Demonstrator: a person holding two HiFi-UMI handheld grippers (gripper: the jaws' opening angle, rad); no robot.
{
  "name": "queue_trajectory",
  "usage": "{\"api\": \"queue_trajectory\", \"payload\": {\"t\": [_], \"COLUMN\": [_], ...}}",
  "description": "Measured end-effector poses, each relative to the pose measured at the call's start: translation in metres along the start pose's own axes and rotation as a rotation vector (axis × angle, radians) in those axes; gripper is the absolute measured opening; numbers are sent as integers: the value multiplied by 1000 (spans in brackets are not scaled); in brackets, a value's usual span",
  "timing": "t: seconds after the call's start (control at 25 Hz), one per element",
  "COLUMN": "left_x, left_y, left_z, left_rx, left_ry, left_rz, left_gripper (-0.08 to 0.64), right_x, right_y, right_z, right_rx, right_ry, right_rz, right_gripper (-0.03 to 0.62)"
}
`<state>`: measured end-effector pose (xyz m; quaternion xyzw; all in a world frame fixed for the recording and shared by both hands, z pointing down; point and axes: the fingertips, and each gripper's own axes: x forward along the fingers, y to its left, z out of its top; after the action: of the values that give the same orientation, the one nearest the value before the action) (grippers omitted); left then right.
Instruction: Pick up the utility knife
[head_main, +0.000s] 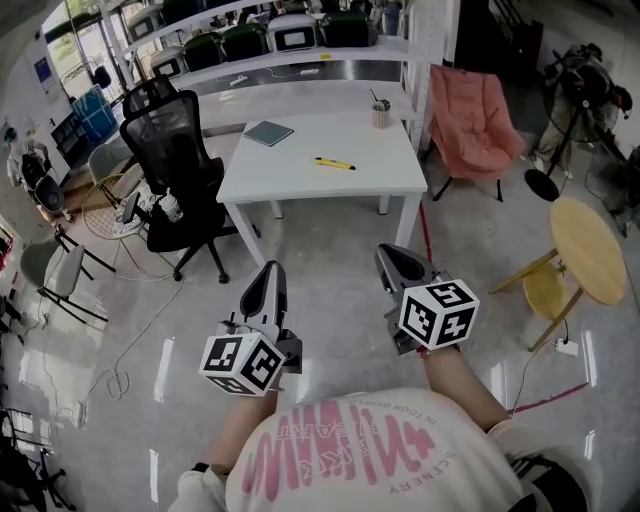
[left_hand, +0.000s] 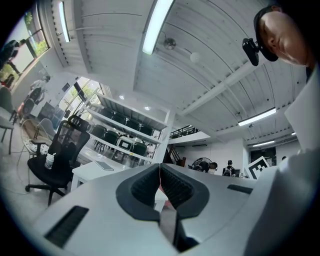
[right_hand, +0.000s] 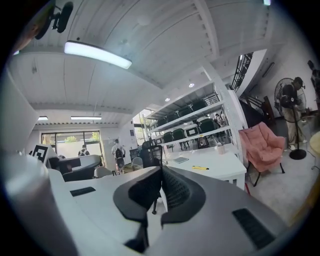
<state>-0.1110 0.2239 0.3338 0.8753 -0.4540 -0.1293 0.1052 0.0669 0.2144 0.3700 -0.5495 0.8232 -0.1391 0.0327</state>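
A yellow utility knife (head_main: 335, 163) lies on the white table (head_main: 300, 175), toward its right half; it also shows small in the right gripper view as the utility knife (right_hand: 200, 168). Both grippers hover over the floor well short of the table. My left gripper (head_main: 270, 279) is shut with nothing between its pads, its jaw tips meeting at the left gripper (left_hand: 160, 172). My right gripper (head_main: 393, 262) is shut and empty too, seen close up as the right gripper (right_hand: 161, 175).
A grey notebook (head_main: 268, 133) and a cup of pens (head_main: 380, 114) sit on the table. A black office chair (head_main: 165, 170) stands left of it, a pink armchair (head_main: 470, 125) right, and a round wooden side table (head_main: 588, 248) far right. Cables trail across the glossy floor.
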Motion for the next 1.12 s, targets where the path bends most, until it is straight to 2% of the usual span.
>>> {"api": "queue_trajectory", "payload": {"t": [0.28, 0.48, 1.12], "left_x": [38, 79, 293], "left_y": [24, 54, 171], "left_z": [-15, -10, 52], "left_rx": [-19, -23, -16], "left_ry": [37, 30, -6], "left_rz": [-4, -20, -79], "left_gripper": [25, 25, 25], "right_x": [38, 82, 289], "right_y": [-24, -39, -115], "right_z": [-9, -1, 96], "right_rx": [22, 12, 1], "right_ry": [33, 35, -24], "right_rz": [-15, -26, -51], "right_gripper": [15, 15, 15]}}
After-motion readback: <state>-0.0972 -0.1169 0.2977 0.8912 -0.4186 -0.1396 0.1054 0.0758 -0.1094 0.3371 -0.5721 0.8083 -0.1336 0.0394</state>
